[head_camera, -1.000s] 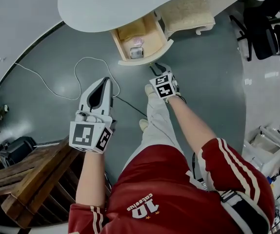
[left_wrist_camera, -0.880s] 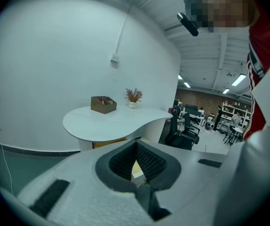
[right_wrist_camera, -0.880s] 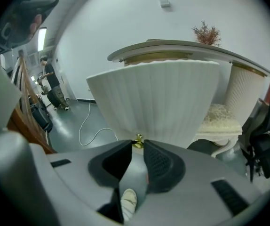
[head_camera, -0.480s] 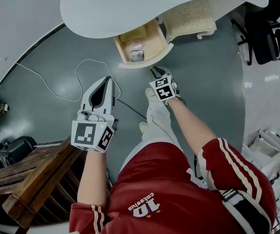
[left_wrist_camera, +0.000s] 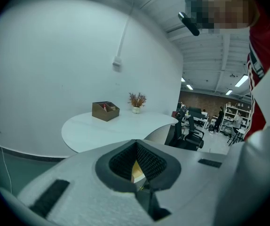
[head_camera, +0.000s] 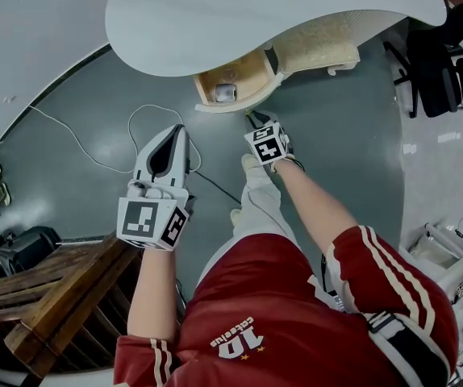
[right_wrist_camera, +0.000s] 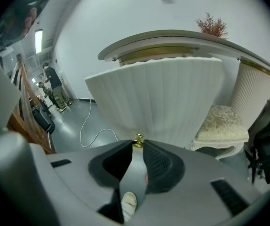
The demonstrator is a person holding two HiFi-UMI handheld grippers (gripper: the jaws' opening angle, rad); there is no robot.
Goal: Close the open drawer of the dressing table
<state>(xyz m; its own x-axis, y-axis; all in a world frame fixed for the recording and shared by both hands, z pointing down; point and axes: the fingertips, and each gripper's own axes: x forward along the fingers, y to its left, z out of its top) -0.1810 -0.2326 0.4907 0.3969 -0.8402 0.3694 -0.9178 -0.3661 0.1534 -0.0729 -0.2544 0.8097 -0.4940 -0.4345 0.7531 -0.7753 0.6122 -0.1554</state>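
We find the drawer [head_camera: 230, 89] partly out under the dressing table [head_camera: 256, 6]. The right gripper [right_wrist_camera: 138, 146] pinches its brass knob [right_wrist_camera: 138, 139]; the left gripper [left_wrist_camera: 136, 145] is clenched and empty. We judge closing is in hand: push straight inward.

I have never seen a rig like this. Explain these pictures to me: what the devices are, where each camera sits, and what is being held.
There is no robot here. A person in a red shirt holds a hand-operated gripper in each hand. The head view comes from a camera on the person's head, looking down. The other two come from cameras riding on each gripper, looking along its fingers. Below is a white dressing table with a partly open drawer and a cushioned stool beside it. The right gripper has its fingers closed on the drawer's small gold knob. The left gripper is held over the floor, fingers together on nothing. On the tabletop stand a brown box and a small vase.
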